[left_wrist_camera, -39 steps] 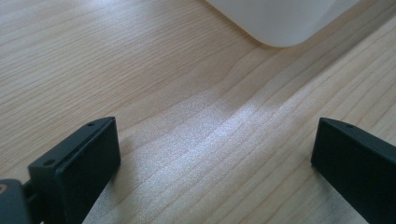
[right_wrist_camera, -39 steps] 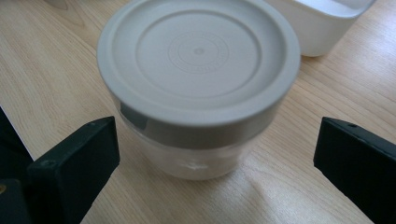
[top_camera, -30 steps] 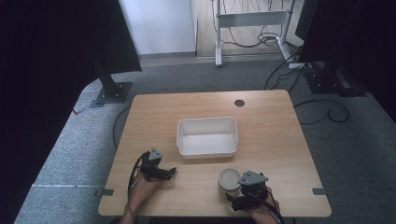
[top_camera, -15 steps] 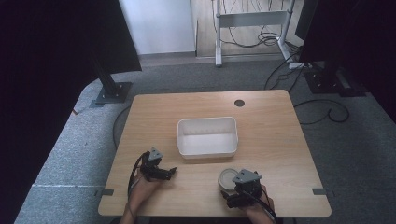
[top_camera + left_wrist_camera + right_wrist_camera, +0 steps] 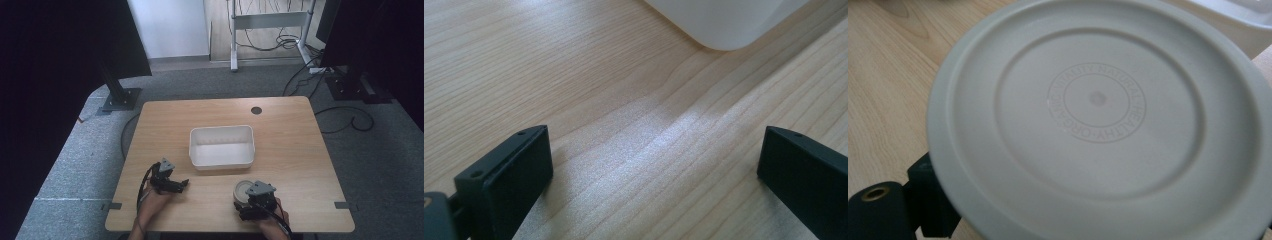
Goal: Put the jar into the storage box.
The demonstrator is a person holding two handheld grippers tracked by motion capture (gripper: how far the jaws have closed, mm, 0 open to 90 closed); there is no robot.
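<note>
A round off-white container with an embossed lid (image 5: 1096, 100) stands near the table's front edge, right of centre (image 5: 242, 189). My right gripper (image 5: 248, 199) is right up against it from the near side. In the right gripper view the lid hides most of the jaws; one black jaw (image 5: 930, 200) shows beside the container's left flank, set wide. My left gripper (image 5: 181, 185) rests low on the wood at the front left, open, with only bare table between its jaws (image 5: 654, 185).
A white rectangular bin (image 5: 221, 146) stands empty at the middle of the wooden table (image 5: 290, 130); its corner is just ahead of the left gripper (image 5: 724, 25). A round cable hole (image 5: 256, 110) lies at the back. Dark stands flank the table.
My right gripper has slid left and forward up to the round container, which now sits between its jaws. The left gripper has stayed where it was.
</note>
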